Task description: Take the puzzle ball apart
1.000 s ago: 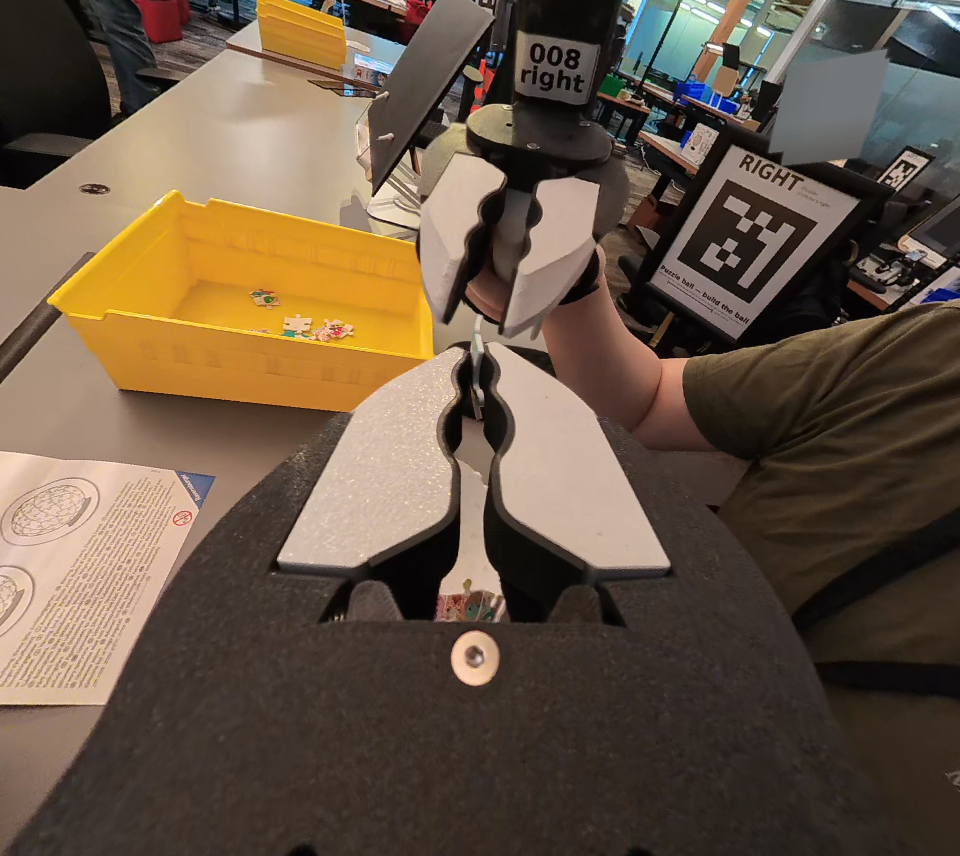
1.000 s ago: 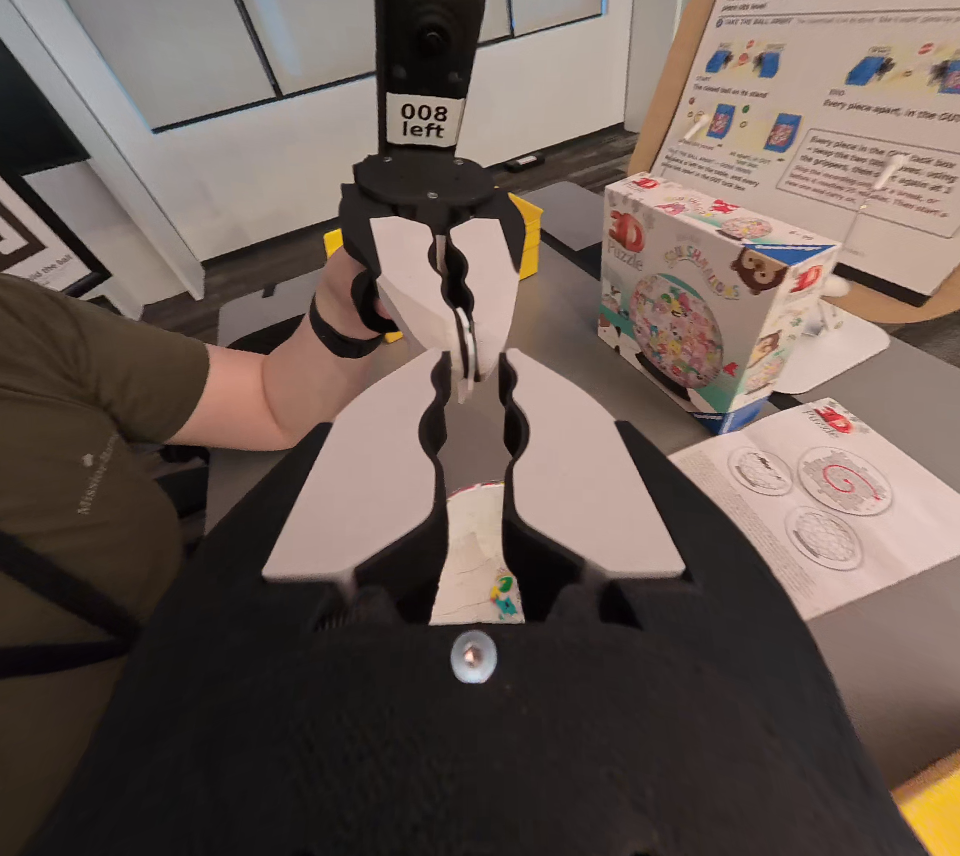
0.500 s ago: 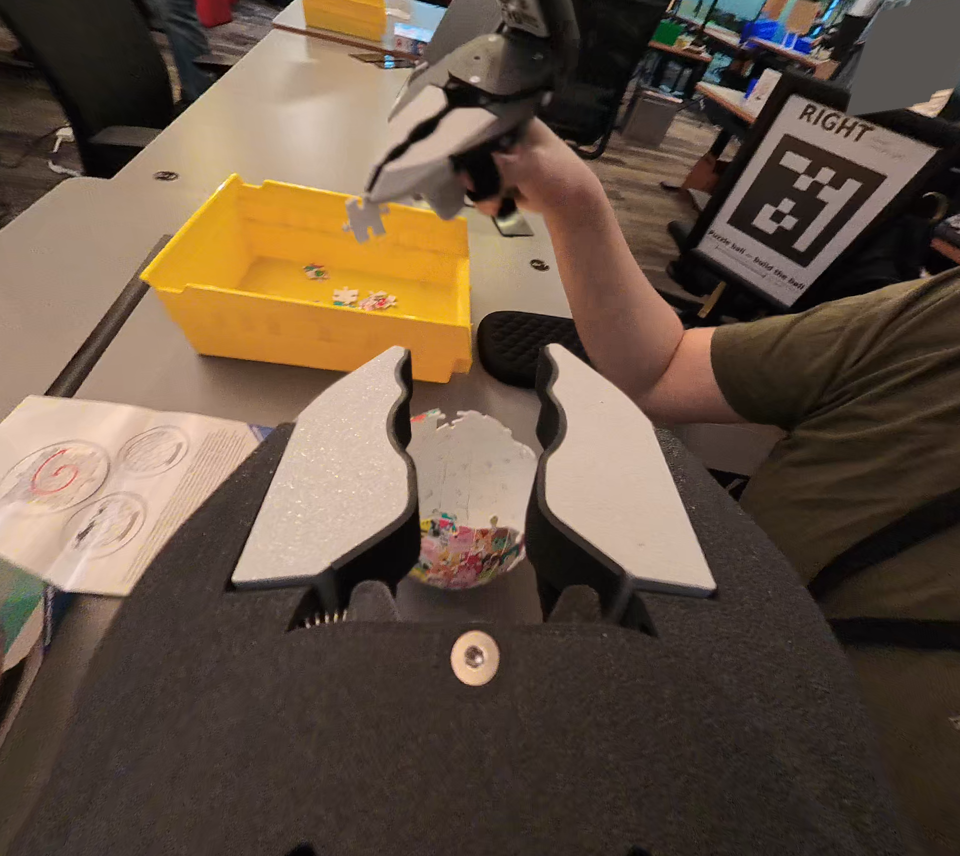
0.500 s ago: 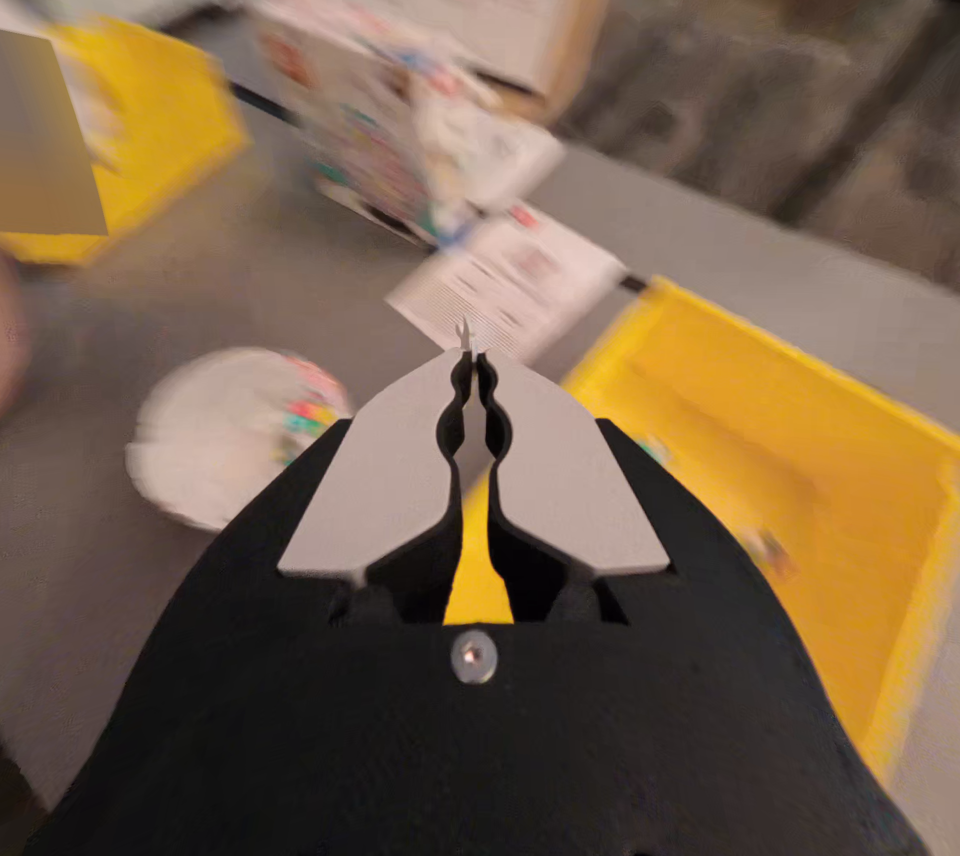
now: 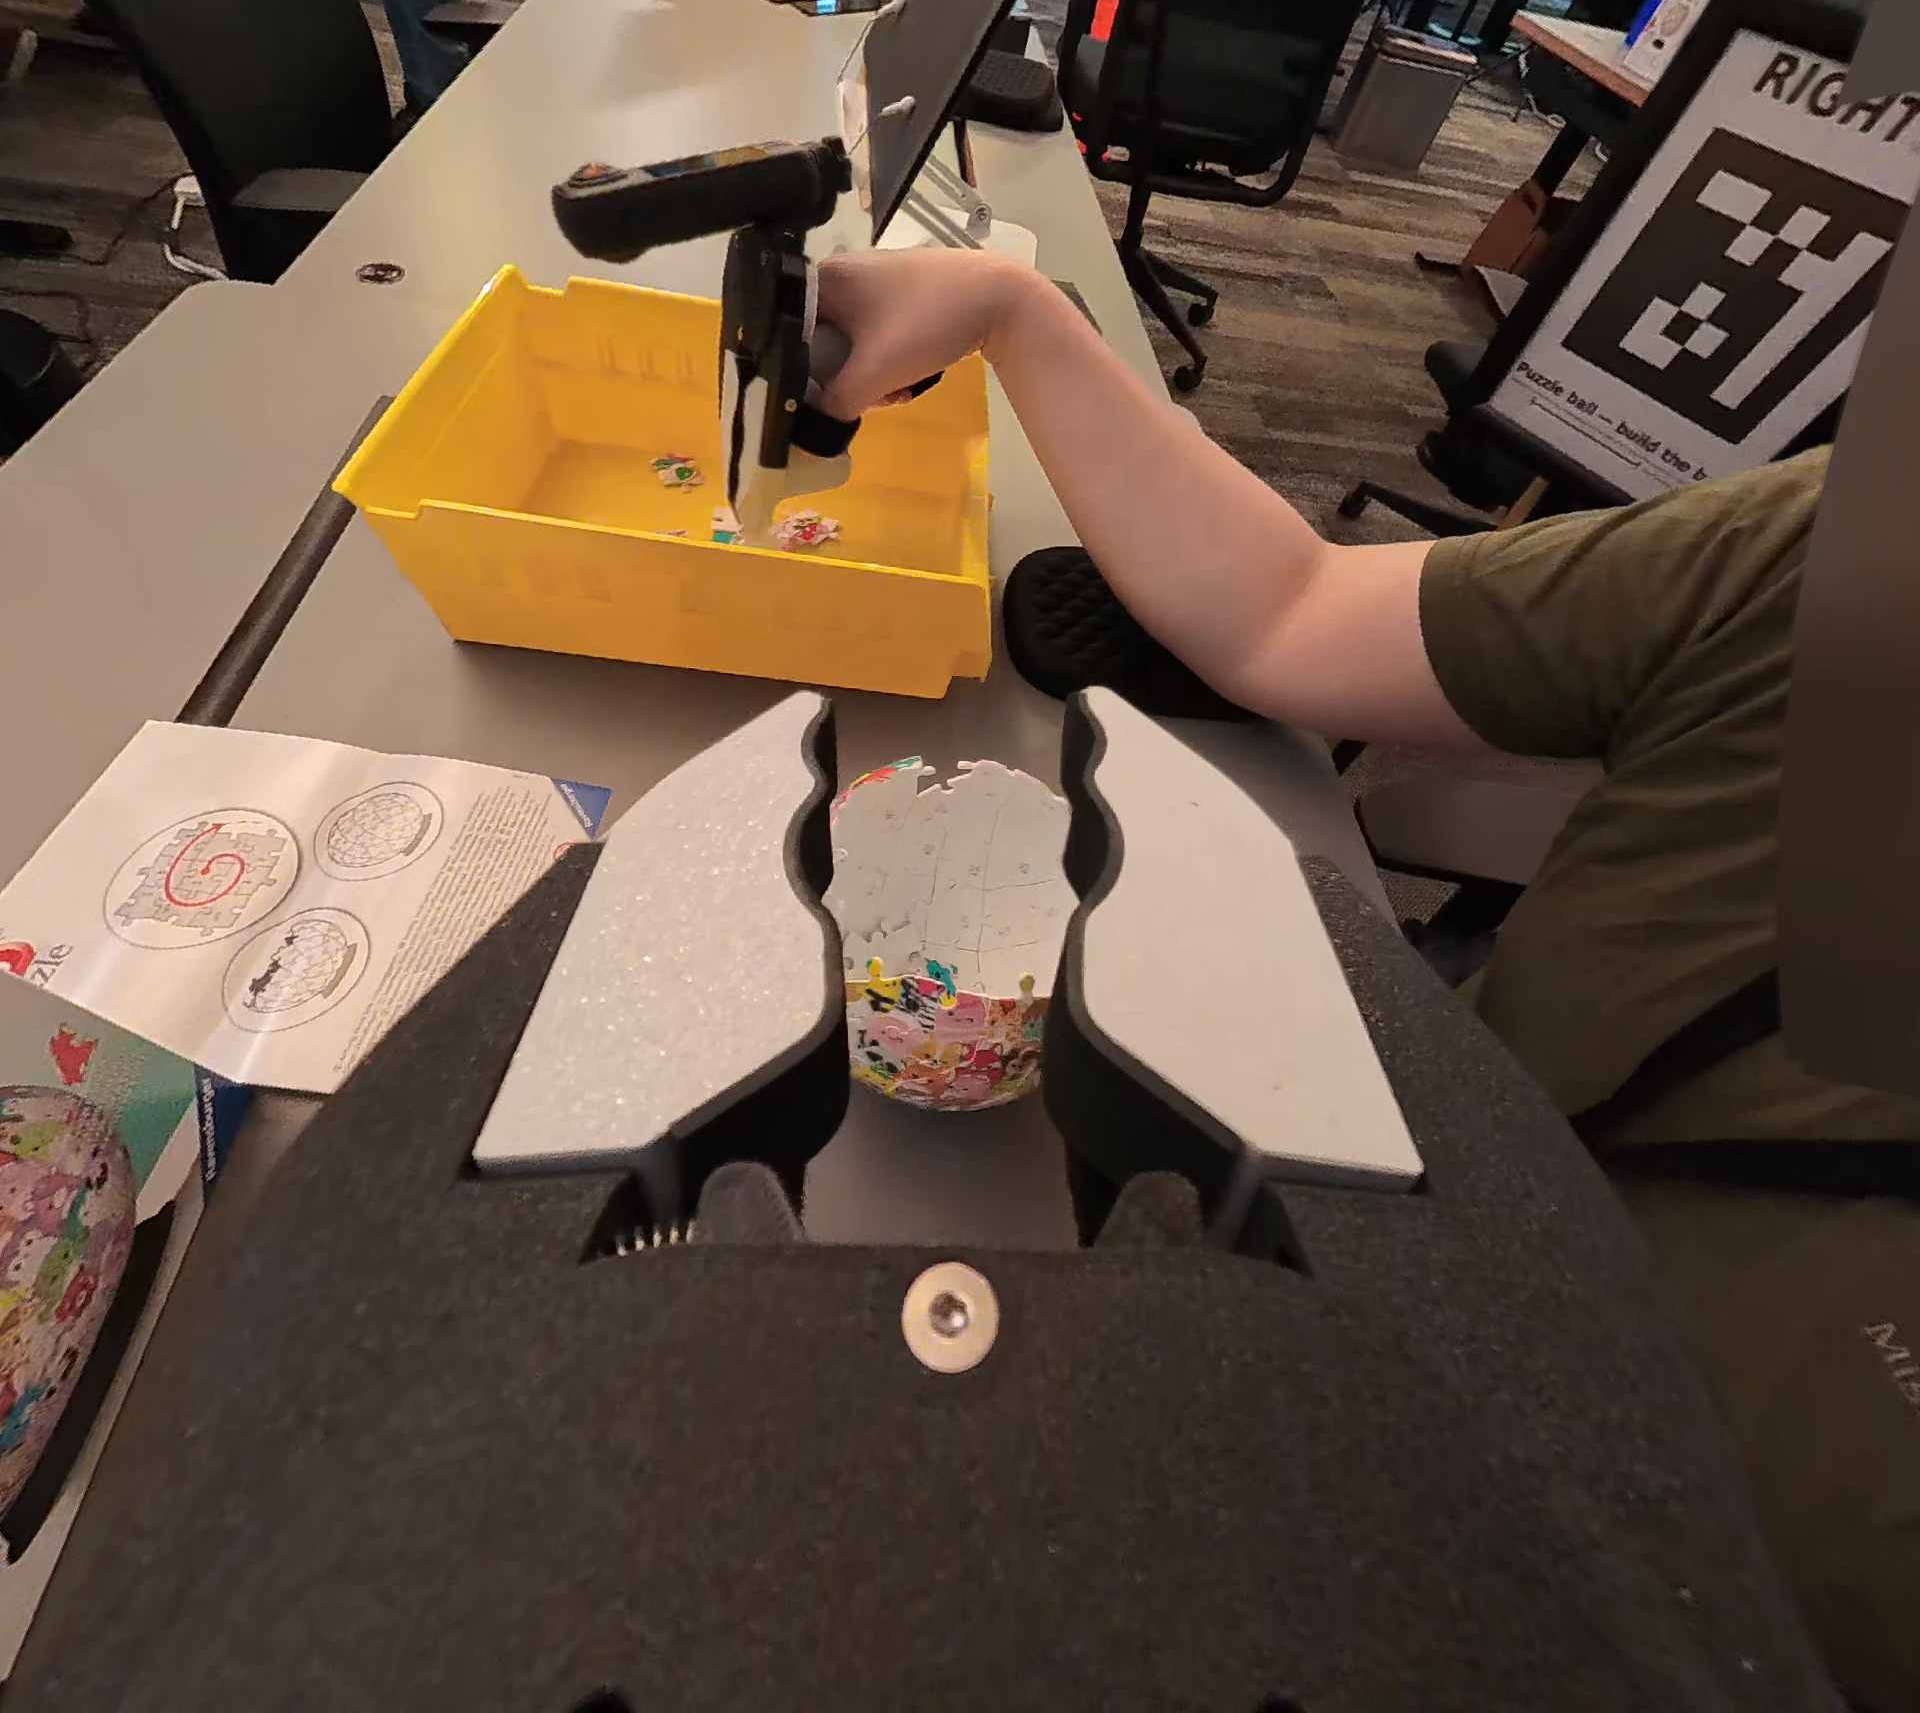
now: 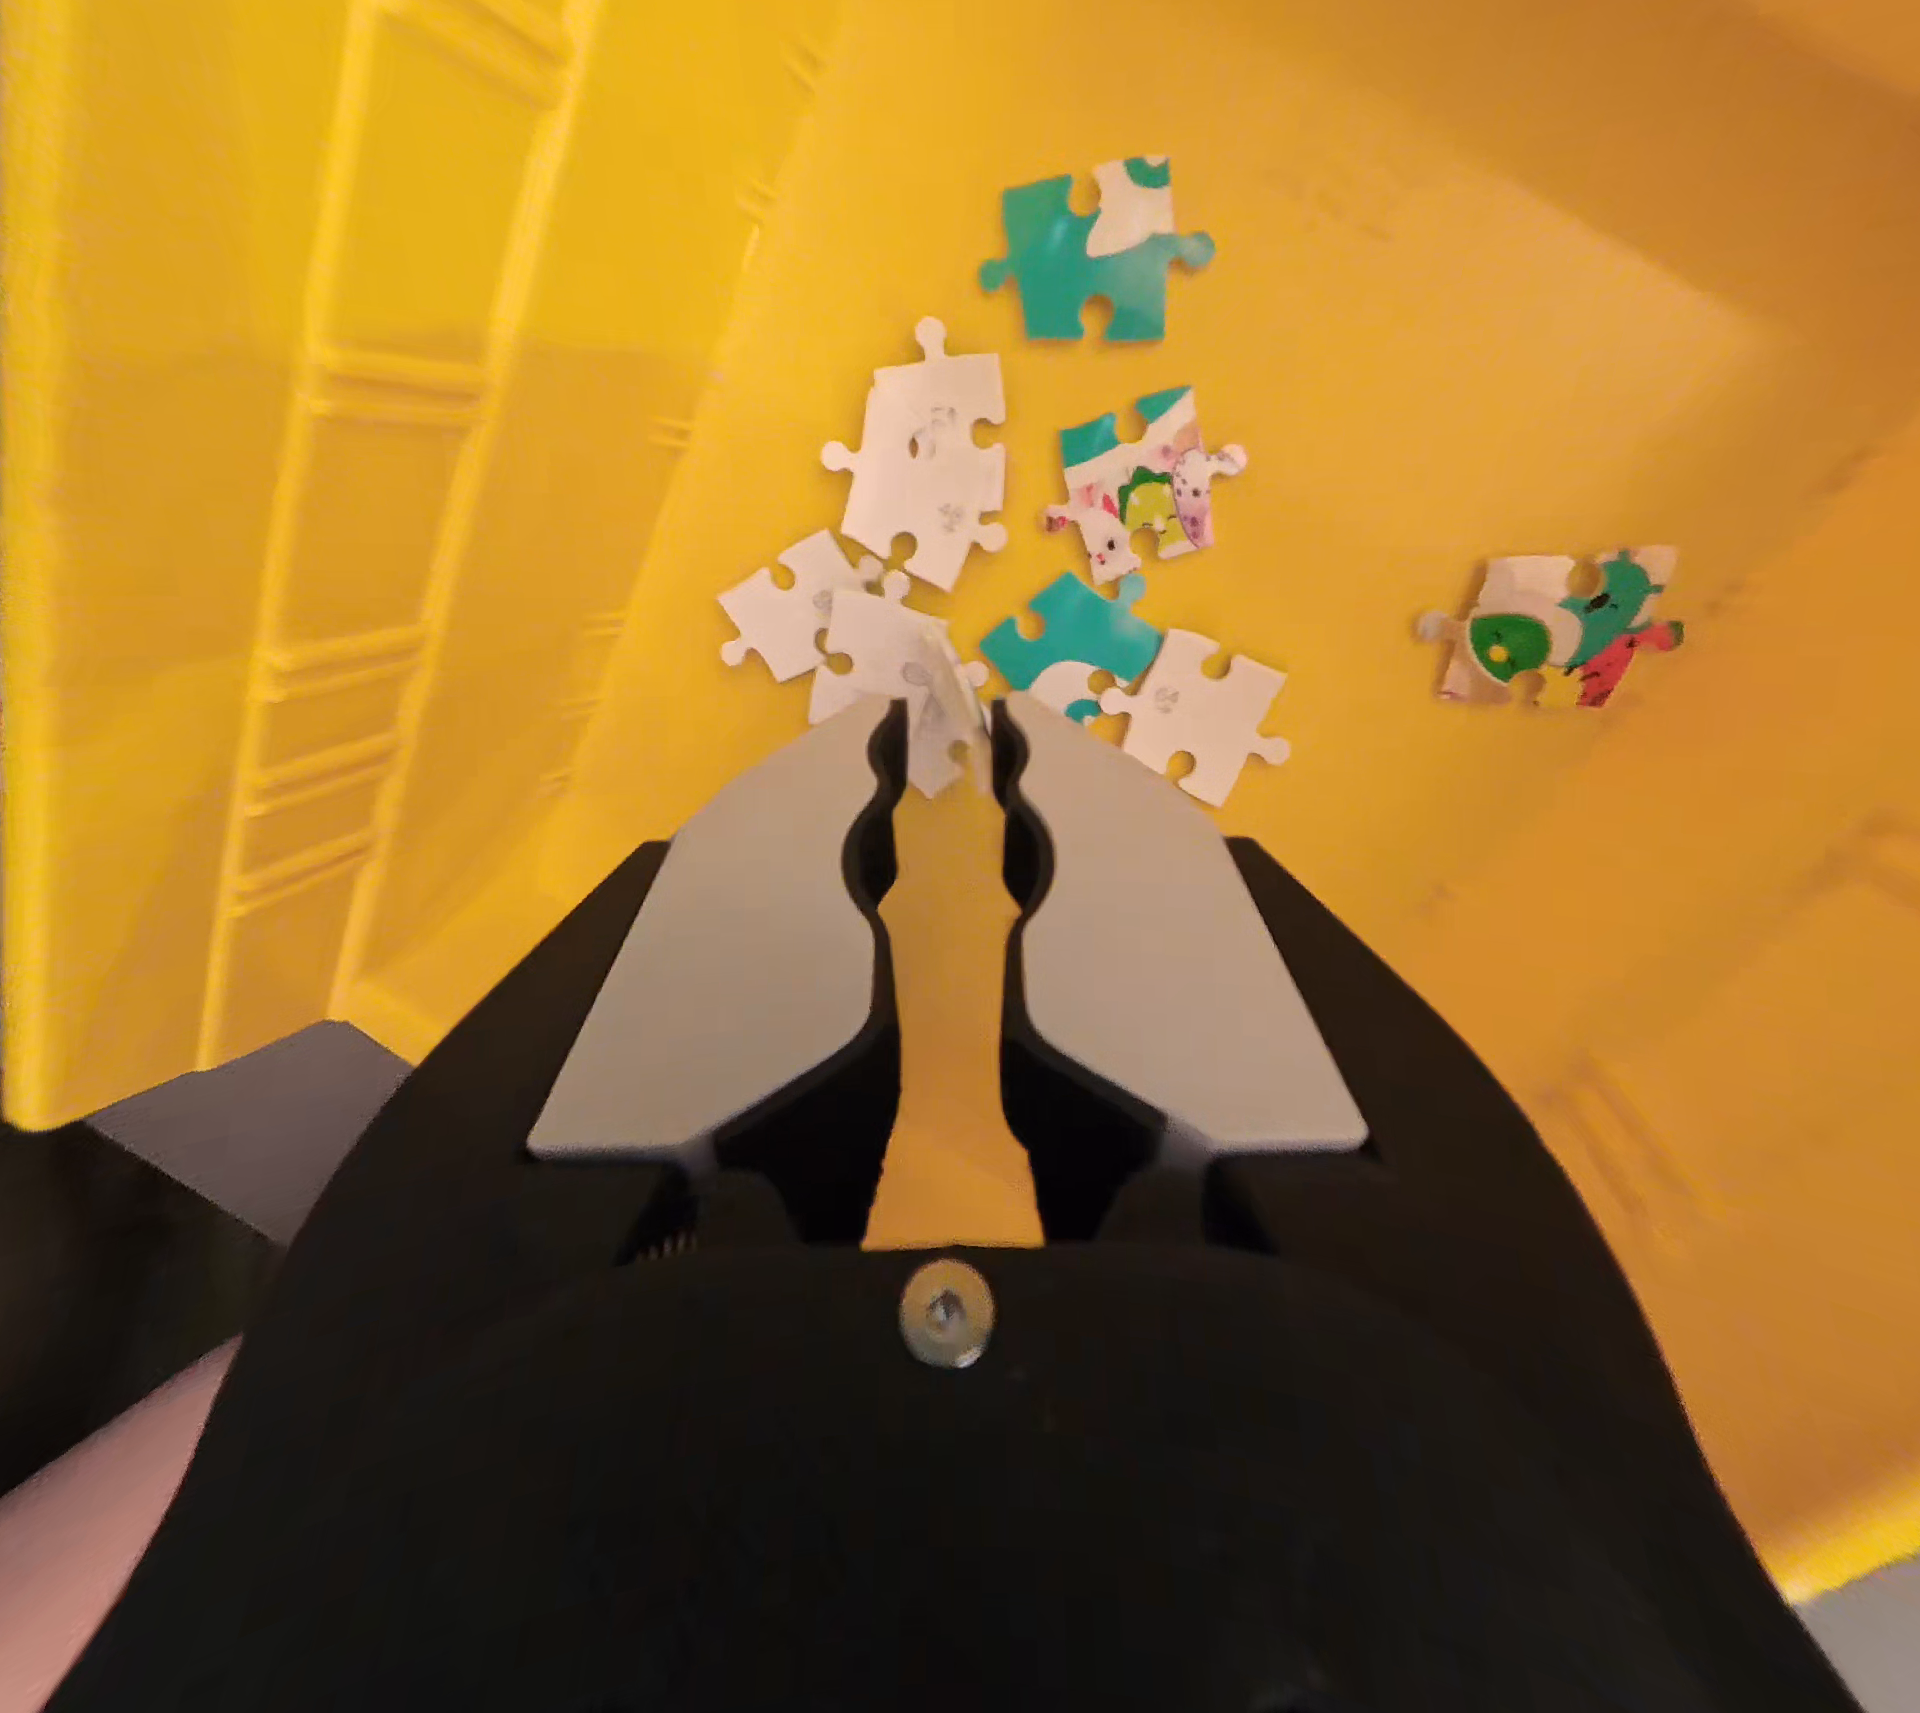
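Dropping a loose piece [image 6: 940,718] into the yellow bin [image 5: 717,624], right claw [image 6: 943,707] narrowly parted, piece slipping free between the tips. Straddling the half-dismantled puzzle ball [image 5: 951,936] on the desk [image 5: 582,94], left claw [image 5: 948,832] wide, ball dead ahead, nearer this hand.

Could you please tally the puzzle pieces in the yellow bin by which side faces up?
White-back pieces: 4
Printed-side pieces: 4
Tilted piece at the right gripper: 1
Total: 9
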`<state>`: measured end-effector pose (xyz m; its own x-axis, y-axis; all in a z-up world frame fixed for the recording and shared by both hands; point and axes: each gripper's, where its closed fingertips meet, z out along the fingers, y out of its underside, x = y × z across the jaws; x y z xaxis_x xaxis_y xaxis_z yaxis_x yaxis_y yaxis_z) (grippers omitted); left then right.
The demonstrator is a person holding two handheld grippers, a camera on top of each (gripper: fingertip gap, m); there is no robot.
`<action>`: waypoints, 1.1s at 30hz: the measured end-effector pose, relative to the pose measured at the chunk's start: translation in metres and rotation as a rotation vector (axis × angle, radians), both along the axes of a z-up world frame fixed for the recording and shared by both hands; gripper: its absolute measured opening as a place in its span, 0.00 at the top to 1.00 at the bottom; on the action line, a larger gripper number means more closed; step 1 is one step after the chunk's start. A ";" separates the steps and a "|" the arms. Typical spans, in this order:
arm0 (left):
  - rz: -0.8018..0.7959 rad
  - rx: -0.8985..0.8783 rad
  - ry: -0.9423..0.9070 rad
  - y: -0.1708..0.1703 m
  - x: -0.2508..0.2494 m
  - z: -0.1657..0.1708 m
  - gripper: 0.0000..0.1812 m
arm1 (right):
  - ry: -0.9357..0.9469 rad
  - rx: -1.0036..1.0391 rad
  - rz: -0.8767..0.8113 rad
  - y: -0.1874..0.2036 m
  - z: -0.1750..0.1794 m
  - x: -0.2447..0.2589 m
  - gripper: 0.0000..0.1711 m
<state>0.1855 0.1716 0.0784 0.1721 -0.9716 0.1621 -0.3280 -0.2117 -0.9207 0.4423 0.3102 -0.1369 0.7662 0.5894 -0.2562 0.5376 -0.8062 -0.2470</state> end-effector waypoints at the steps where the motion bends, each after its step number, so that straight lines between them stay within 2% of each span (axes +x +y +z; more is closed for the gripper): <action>1: 0.004 -0.003 0.000 0.002 0.000 -0.001 0.78 | -0.037 -0.005 -0.003 0.000 -0.002 0.005 0.90; 4: 0.002 -0.005 -0.004 0.003 0.002 -0.002 0.78 | -0.105 0.077 -0.031 0.005 0.015 0.017 0.90; 6: 0.004 0.010 0.020 0.003 0.001 -0.005 0.78 | -0.083 0.199 -0.049 0.013 0.044 0.013 0.90; 8: 0.014 0.031 0.058 0.004 -0.003 -0.010 0.78 | -0.031 0.417 -0.008 0.023 0.088 -0.004 0.90; 11: 0.048 0.054 0.120 0.012 -0.012 -0.019 0.79 | 0.200 0.790 0.174 0.019 0.165 -0.068 0.90; 14: 0.091 0.049 0.151 0.023 -0.022 -0.026 0.81 | 0.583 0.933 0.389 -0.022 0.211 -0.144 0.72; 15: 0.095 0.033 0.162 0.025 -0.025 -0.029 0.82 | 0.654 0.921 0.464 -0.036 0.213 -0.164 0.69; 18: 0.103 -0.005 0.203 0.029 -0.033 -0.038 0.82 | 0.684 0.816 0.653 -0.064 0.198 -0.202 0.68; 20: 0.117 0.015 0.197 0.033 -0.036 -0.035 0.82 | 0.815 0.886 0.727 -0.081 0.218 -0.217 0.72; 22: 0.142 0.054 0.131 0.038 -0.036 -0.019 0.82 | 0.986 0.991 0.697 -0.091 0.251 -0.219 0.79; 24: 0.174 0.098 0.003 0.040 -0.036 0.004 0.82 | 1.134 1.051 0.598 -0.093 0.280 -0.208 0.81; 25: 0.193 0.115 -0.055 0.040 -0.036 0.014 0.82 | 1.149 1.084 0.546 -0.090 0.288 -0.201 0.85; 27: 0.236 0.148 -0.104 0.038 -0.039 0.022 0.82 | 1.088 1.172 0.474 -0.080 0.293 -0.189 0.99; 29: 0.280 0.175 -0.079 0.034 -0.041 0.017 0.82 | 1.005 1.232 0.480 -0.077 0.291 -0.184 1.00; 32: 0.298 0.203 -0.035 0.018 -0.032 0.005 0.82 | 0.978 1.168 0.567 -0.089 0.284 -0.188 0.99; 33: 0.299 0.230 -0.036 0.012 -0.027 0.003 0.82 | 0.970 1.131 0.601 -0.094 0.280 -0.191 0.94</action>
